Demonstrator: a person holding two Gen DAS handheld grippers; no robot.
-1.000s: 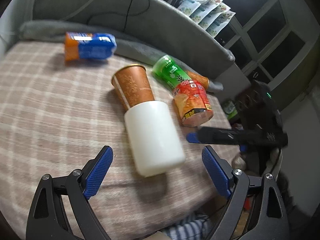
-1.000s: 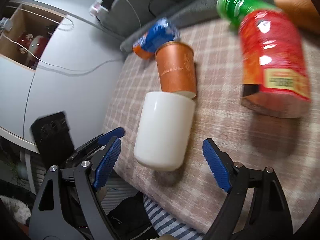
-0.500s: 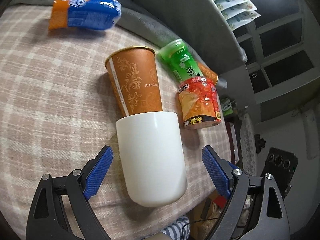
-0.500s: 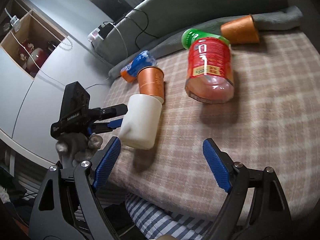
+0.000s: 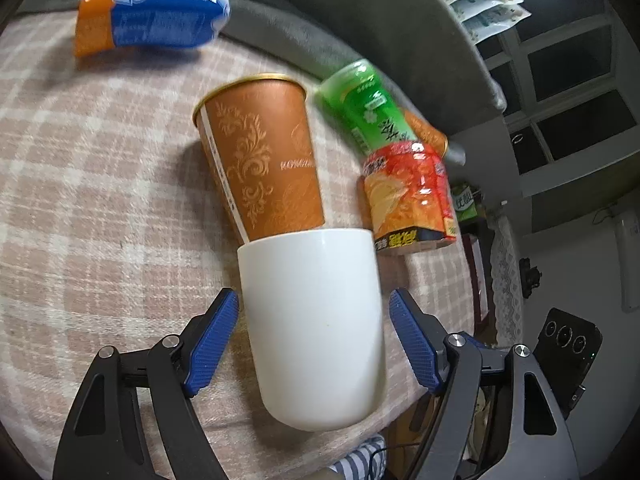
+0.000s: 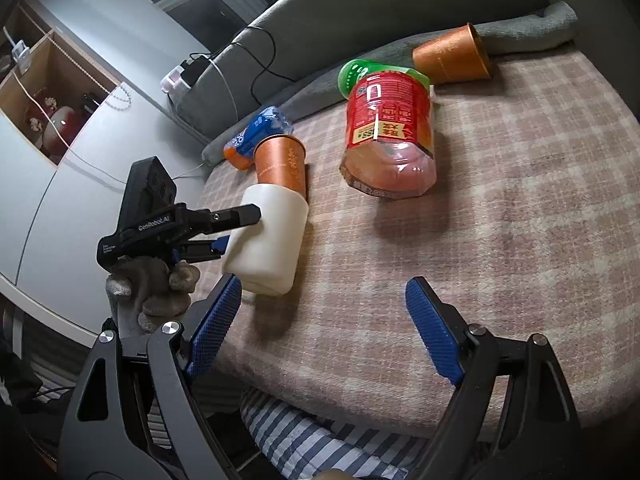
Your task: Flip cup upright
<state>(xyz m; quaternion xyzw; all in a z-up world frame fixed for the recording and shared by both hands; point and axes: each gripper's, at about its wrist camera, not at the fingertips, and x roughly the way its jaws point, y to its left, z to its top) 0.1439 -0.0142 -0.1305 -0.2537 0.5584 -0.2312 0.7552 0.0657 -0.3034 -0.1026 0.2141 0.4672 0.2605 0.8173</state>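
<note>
A white cup (image 5: pixel 316 320) lies on its side near the front edge of the checked surface (image 5: pixel 80 200), its closed bottom toward me and its mouth against an orange paper cup (image 5: pixel 264 160). My left gripper (image 5: pixel 314 336) is open, with its blue pads on either side of the white cup, not touching it. In the right wrist view the white cup (image 6: pixel 272 240) lies at the left, with the left gripper (image 6: pixel 224 232) around it. My right gripper (image 6: pixel 324 332) is open and empty, low over the front edge to the cup's right.
A red snack canister (image 5: pixel 412 196), a green bottle (image 5: pixel 368 112) and a blue-orange packet (image 5: pixel 152 16) lie behind the cups. A second orange cup (image 6: pixel 452 56) lies by the grey cushion (image 6: pixel 520 32). The surface edge drops off just in front of the white cup.
My left gripper has moved forward, so its pads now flank the white cup. My right gripper has pulled back and to the right. The cups have not moved.
</note>
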